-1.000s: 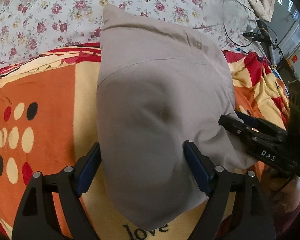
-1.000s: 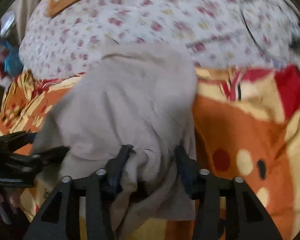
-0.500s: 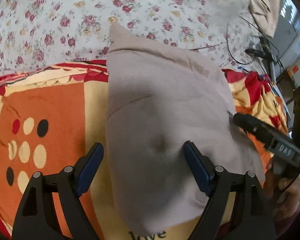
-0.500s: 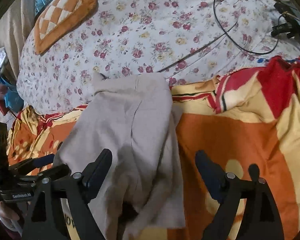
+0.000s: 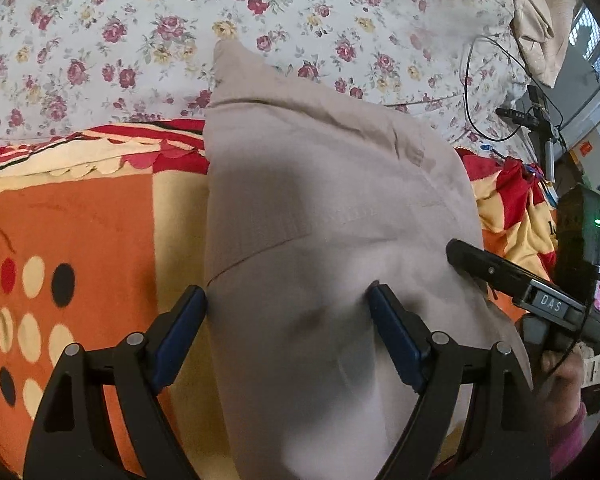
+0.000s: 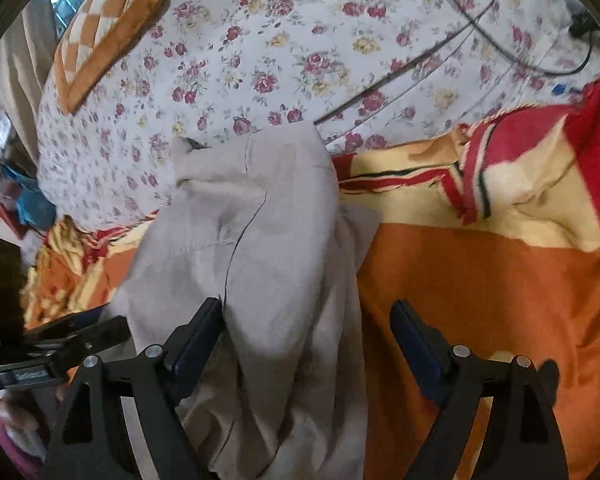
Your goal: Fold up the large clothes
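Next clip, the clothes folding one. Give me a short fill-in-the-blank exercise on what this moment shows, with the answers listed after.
1. The folded garment is ____ in colour.
2. It lies mostly on an orange blanket with a dot pattern, and its far end reaches onto a sheet printed with ____.
3. The jaws of the right gripper stand ____, gripping nothing.
4. A black ____ loops across the sheet's far right.

Missing words: grey; flowers; open; cable
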